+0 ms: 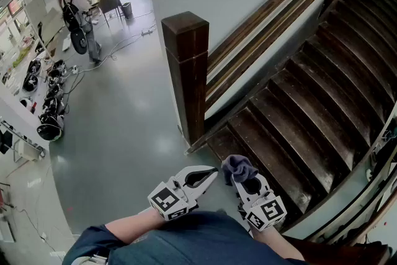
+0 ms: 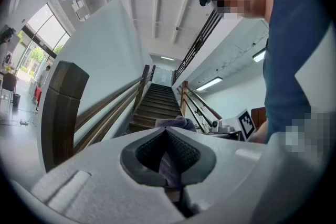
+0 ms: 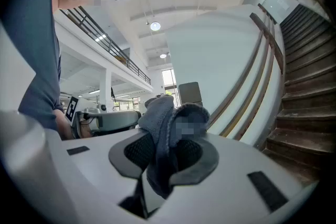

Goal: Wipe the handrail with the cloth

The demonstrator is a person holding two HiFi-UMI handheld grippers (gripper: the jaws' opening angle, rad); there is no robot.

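The dark wooden handrail (image 1: 273,6) climbs from a square newel post (image 1: 185,65) toward the upper right. Both grippers are held low, close to the person's body at the foot of the stairs. My right gripper (image 1: 240,177) is shut on a grey cloth (image 1: 238,166), which bunches over its tips. In the right gripper view the cloth (image 3: 164,120) hangs down between the jaws, with the handrail (image 3: 265,44) beyond. My left gripper (image 1: 213,173) is to the left of the cloth, its jaws shut tip to tip and holding nothing. In the left gripper view the newel post (image 2: 60,107) stands at the left.
Dark wooden stairs (image 1: 310,90) rise to the right of the post. A second railing (image 1: 366,195) borders them at the lower right. A grey floor (image 1: 118,133) spreads left, with cables and equipment (image 1: 49,108) along the wall. A person (image 1: 84,15) stands far off.
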